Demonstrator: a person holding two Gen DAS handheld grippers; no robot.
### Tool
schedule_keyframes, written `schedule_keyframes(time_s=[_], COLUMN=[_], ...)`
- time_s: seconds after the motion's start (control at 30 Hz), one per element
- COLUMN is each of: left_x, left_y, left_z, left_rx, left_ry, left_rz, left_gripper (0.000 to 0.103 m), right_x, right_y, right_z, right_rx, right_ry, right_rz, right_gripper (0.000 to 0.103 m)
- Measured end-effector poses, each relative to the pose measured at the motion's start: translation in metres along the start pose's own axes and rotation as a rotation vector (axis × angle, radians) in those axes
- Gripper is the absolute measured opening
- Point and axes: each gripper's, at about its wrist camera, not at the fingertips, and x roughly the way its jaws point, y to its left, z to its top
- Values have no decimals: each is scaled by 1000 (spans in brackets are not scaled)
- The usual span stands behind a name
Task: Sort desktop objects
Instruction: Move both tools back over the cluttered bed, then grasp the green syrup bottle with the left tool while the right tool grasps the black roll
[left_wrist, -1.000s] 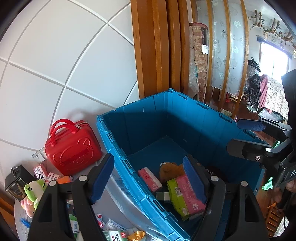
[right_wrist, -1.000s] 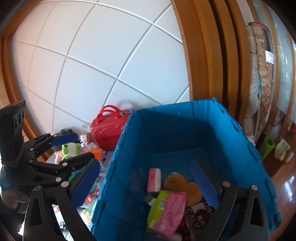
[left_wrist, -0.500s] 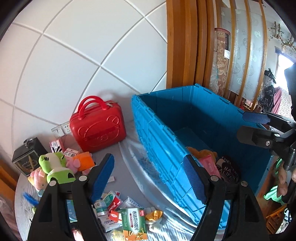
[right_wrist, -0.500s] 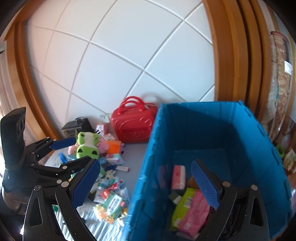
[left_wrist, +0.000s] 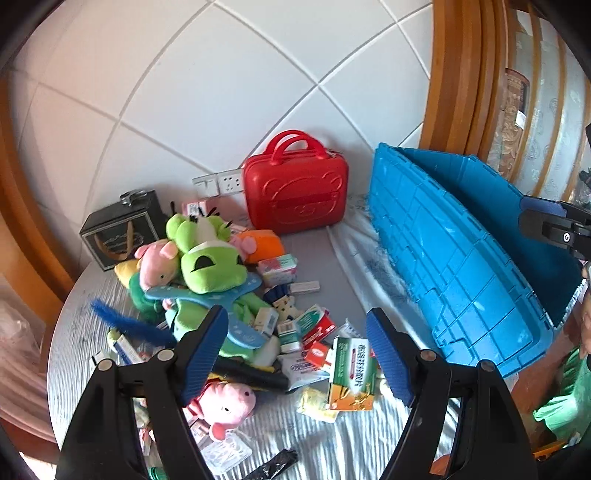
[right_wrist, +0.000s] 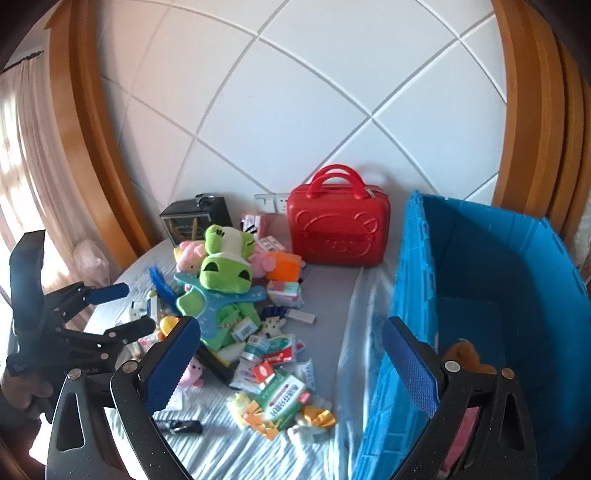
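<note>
A heap of small things lies on the grey table (left_wrist: 321, 258): a green frog plush (left_wrist: 207, 258) (right_wrist: 225, 269), a pink pig plush (left_wrist: 225, 402), a green-and-orange carton (left_wrist: 352, 373) (right_wrist: 282, 398) and several little boxes. To its right stands the blue crate (left_wrist: 443, 251) (right_wrist: 498, 277), with a brown plush (right_wrist: 465, 356) inside. My left gripper (left_wrist: 295, 343) hangs open above the heap's near side, nothing between its fingers. Over the gap between heap and crate my right gripper (right_wrist: 291, 350) is open and empty too.
A red carry case (left_wrist: 295, 195) (right_wrist: 338, 232) stands against the white tiled wall behind the heap. A black box (left_wrist: 118, 229) sits at the back left. Wooden frames rise on both sides. The table's round edge curves at the left.
Both views have swung left, from the inside of the blue crate to the heap on the table. The crate now sits at the right edge. Both grippers stayed open and empty.
</note>
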Motion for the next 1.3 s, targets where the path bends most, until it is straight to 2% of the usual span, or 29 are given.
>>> schedule_keyframes(time_s=[0.23,0.47,0.63,1.03,1.3], left_x=[-6,-13,-8,10,41], left_y=[88,159,207,300,354], left_z=[-52,-92,-126,-213,-256], left_rx=[-131,-211,-265,-351,-375], left_ry=[68,94,139,290,374], left_rz=[83,157,205,307,351], left_gripper=[77,77,77,77,77], right_x=[43,104,155,250,307], right_y=[54,115,153,204,209], right_z=[-10,-32,-51,-88,-107], right_rx=[-61,-125,-148,-165,-141], right_ry=[62,160,241,366,435], right_rz=[-3,44,70,52,-37], right_gripper=[100,100,100,100,99])
